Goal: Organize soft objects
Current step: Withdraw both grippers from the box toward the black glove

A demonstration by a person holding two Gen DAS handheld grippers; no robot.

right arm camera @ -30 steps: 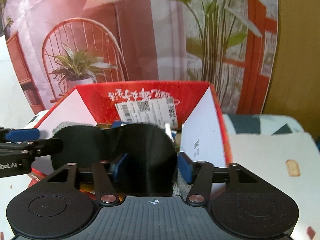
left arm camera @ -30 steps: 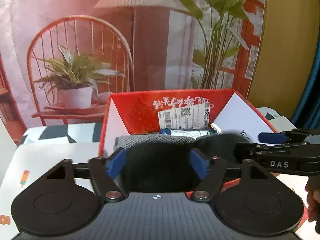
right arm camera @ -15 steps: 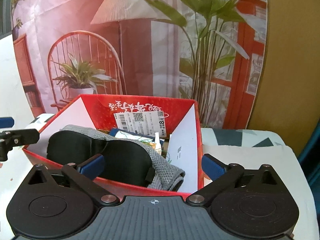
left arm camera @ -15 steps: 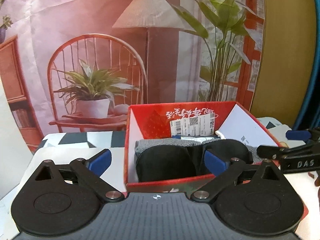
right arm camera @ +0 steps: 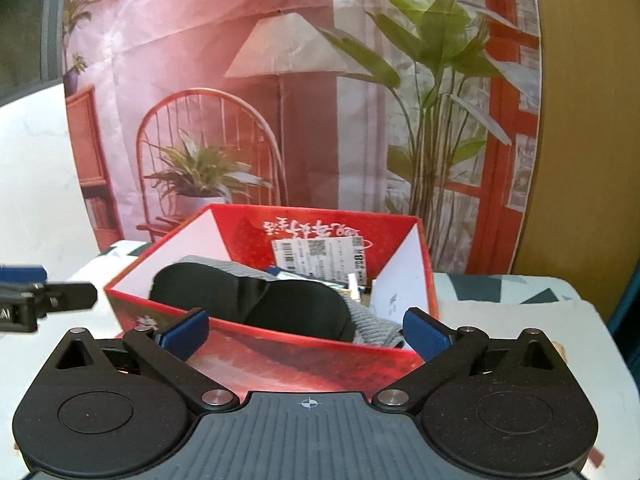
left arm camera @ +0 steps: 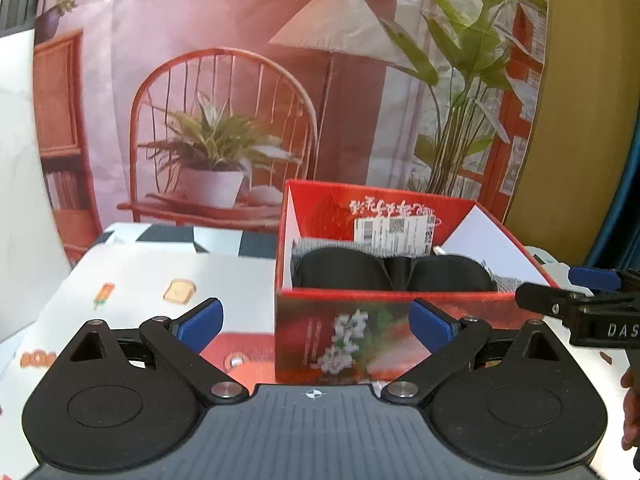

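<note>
A black eye mask lies inside the open red box, on top of a grey knitted cloth. It also shows in the right wrist view, as does the box. My left gripper is open and empty, in front of the box's near wall. My right gripper is open and empty, also in front of the box. The right gripper shows at the right edge of the left wrist view.
The box stands on a white tablecloth with small printed pictures. A printed backdrop of a chair, lamp and plants hangs right behind the table. A white label and small items lie at the box's back.
Both grippers were shut on the eye mask over the box. They have opened, left the mask in the box, and drawn back and away from it.
</note>
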